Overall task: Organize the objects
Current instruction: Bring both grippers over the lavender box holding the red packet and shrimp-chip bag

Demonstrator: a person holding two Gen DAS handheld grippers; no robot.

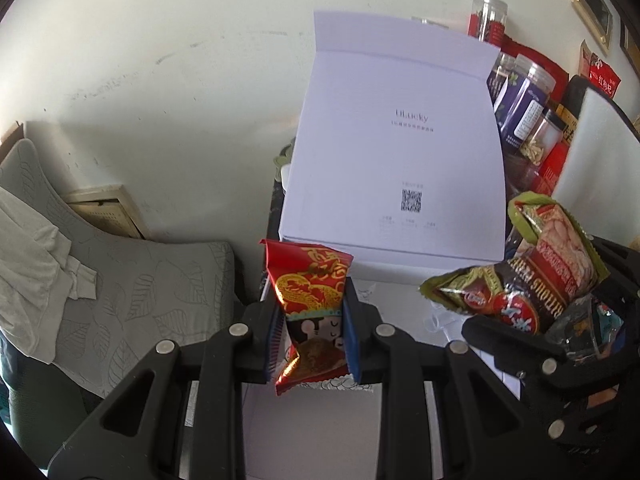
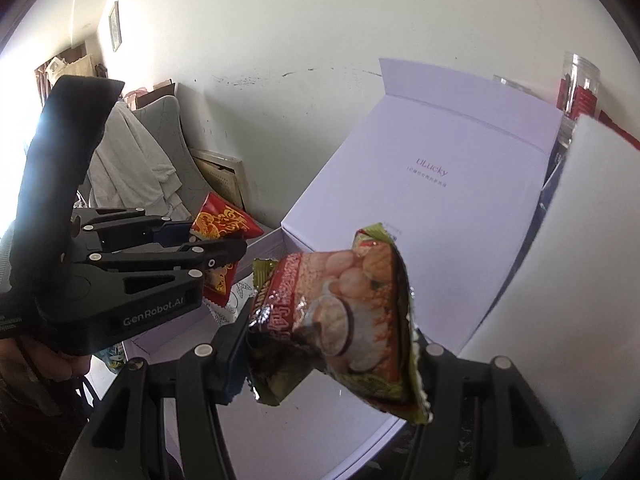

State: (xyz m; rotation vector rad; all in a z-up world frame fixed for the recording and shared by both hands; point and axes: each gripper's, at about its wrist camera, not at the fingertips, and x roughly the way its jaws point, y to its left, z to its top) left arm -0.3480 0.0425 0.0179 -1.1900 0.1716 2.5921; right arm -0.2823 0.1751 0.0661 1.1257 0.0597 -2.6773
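Observation:
My left gripper [image 1: 312, 332] is shut on a red and gold snack packet [image 1: 310, 292], held above the open white box [image 1: 320, 432]. It also shows in the right wrist view [image 2: 218, 254] at the left, with the red packet [image 2: 222, 220] in it. My right gripper [image 2: 328, 344] is shut on a green and red snack packet [image 2: 340, 312] above the same box [image 2: 280, 412]. In the left wrist view the right gripper [image 1: 560, 332] shows at the right with its packet [image 1: 532, 272]. The box lid [image 1: 396, 140] stands open behind.
Several clear jars [image 1: 524, 104] and red packages [image 1: 556, 172] stand right of the lid. A grey cushioned chair [image 1: 120, 280] with a white cloth [image 1: 32, 248] sits at the left by the wall. A white foam panel [image 2: 580, 240] stands at the box's right.

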